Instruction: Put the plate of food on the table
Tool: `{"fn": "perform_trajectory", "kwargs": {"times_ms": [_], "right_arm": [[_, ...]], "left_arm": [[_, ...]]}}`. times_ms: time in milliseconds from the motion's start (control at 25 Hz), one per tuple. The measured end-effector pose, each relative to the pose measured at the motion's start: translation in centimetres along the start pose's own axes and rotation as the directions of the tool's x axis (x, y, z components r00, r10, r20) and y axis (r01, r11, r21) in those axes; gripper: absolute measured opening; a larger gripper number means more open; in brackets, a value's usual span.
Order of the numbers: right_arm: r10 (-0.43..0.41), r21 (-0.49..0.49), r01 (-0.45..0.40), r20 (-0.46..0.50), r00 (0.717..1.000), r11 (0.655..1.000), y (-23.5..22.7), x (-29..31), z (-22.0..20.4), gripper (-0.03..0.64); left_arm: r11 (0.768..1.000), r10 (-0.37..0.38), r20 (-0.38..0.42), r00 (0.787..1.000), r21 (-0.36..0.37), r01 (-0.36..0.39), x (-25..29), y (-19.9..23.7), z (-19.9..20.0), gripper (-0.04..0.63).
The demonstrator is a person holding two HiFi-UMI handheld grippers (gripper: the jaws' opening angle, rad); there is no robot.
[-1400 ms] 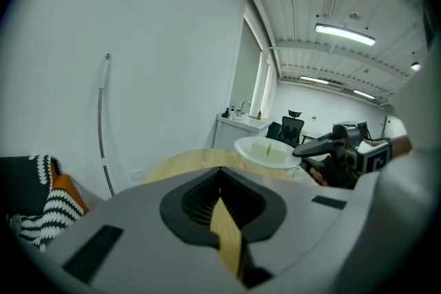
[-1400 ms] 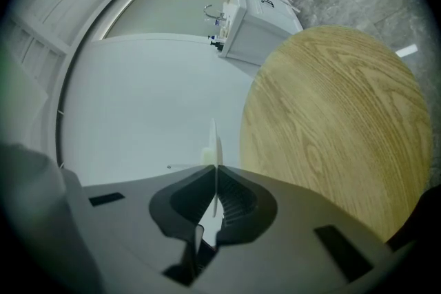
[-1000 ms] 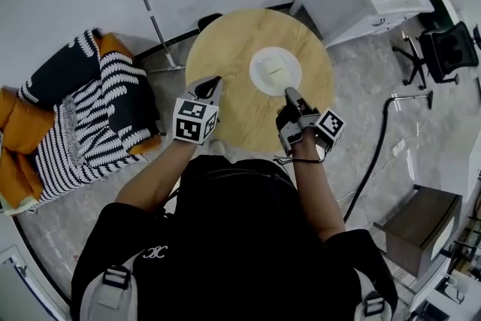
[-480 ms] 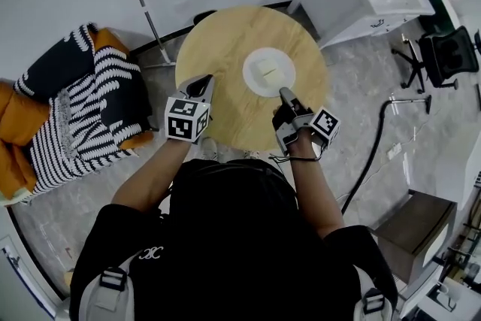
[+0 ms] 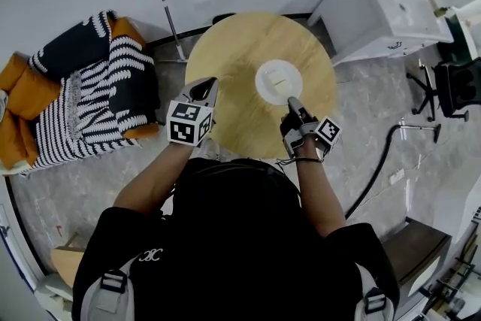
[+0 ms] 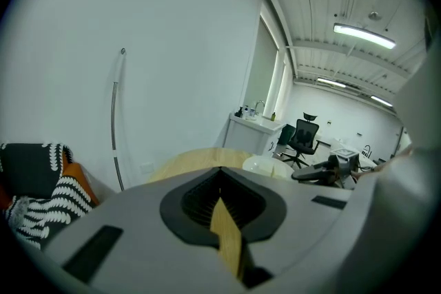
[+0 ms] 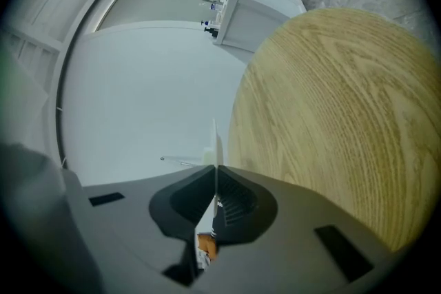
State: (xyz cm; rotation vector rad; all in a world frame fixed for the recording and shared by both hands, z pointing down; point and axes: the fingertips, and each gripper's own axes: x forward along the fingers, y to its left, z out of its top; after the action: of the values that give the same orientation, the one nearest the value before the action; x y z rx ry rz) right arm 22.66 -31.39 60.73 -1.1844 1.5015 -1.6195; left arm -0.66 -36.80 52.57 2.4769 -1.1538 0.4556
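A white plate (image 5: pixel 278 81) with a pale piece of food on it lies over the right half of the round wooden table (image 5: pixel 225 60). My right gripper (image 5: pixel 292 101) is shut on the plate's near rim. In the right gripper view the plate (image 7: pixel 218 145) is a thin white edge pinched between the jaws, with the table (image 7: pixel 331 100) beside it. I cannot tell whether the plate touches the tabletop. My left gripper (image 5: pixel 204 89) hangs shut and empty over the table's left edge. From the left gripper view I see the table (image 6: pixel 196 160), the plate (image 6: pixel 265 164) and the right gripper (image 6: pixel 318 173).
An armchair with orange cushions and a black-and-white striped blanket (image 5: pixel 83 98) stands left of the table. A white cabinet (image 5: pixel 383 0) is at the back right, an office chair (image 5: pixel 460 79) at the far right. A thin pole (image 5: pixel 167 7) leans by the wall. A black cable (image 5: pixel 379 154) runs along the floor.
The head camera has shifted, so the whole scene sits a little lower and to the right. Both grippers and the plate keep about the same place relative to the table.
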Motion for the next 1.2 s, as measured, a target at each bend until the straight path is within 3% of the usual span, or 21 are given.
{"fn": "perform_trajectory", "kwargs": {"times_ms": [280, 520, 1200], "right_arm": [[0.042, 0.002, -0.042, -0.070, 0.997, 0.999, -2.9, 0.8, -0.1, 0.017], [0.008, -0.045, -0.016, -0.161, 0.987, 0.999, -4.4, 1.0, -0.8, 0.018], [-0.075, -0.090, 0.053, -0.271, 0.960, 0.995, -7.0, 2.7, -1.5, 0.018]], "left_arm": [[0.999, 0.031, -0.006, 0.999, -0.012, -0.031, 0.1, 1.0, 0.2, 0.008], [0.998, 0.047, -0.008, 0.999, -0.030, -0.048, 0.3, 1.1, -0.2, 0.008], [0.992, 0.089, -0.036, 0.995, -0.087, -0.092, 0.5, 2.0, -1.6, 0.008]]}}
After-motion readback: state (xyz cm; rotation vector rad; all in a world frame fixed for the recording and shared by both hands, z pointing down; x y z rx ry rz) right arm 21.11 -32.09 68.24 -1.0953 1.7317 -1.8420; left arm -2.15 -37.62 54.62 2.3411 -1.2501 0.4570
